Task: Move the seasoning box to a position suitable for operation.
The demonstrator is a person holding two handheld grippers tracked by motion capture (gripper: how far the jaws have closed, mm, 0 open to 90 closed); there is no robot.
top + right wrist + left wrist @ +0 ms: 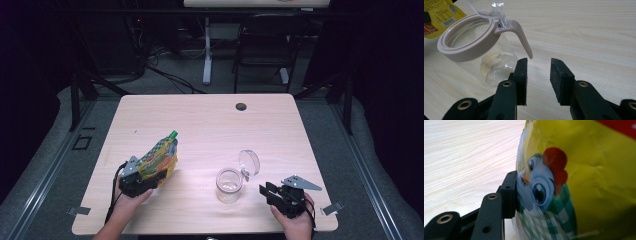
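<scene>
Broadly, the pale wood-grain table [200, 125] carries everything, its matte top smooth and rectangular, with a small dark round hole [241, 106] near the far edge. On its near left part sits the pouch [159, 157], a soft, glossy foil bag printed in yellow with green checks and a cartoon bird, topped by a green cap; it leans away from the person. The left gripper [150, 181] has it clamped at the lower end: in the left gripper view one black pad [510, 192] presses flat into the crinkled foil, the bag bulging between the half-spread jaws. Well to the right stands the jar [229, 185], a clear round container with a beige ring collar, a curved beige tab, and a transparent hinged lid [249, 162] tipped upright; pale crumbs lie at its bottom. The right gripper [267, 191] rests just beside the jar, to its right, its rough black jaws parted with nothing between them.
</scene>
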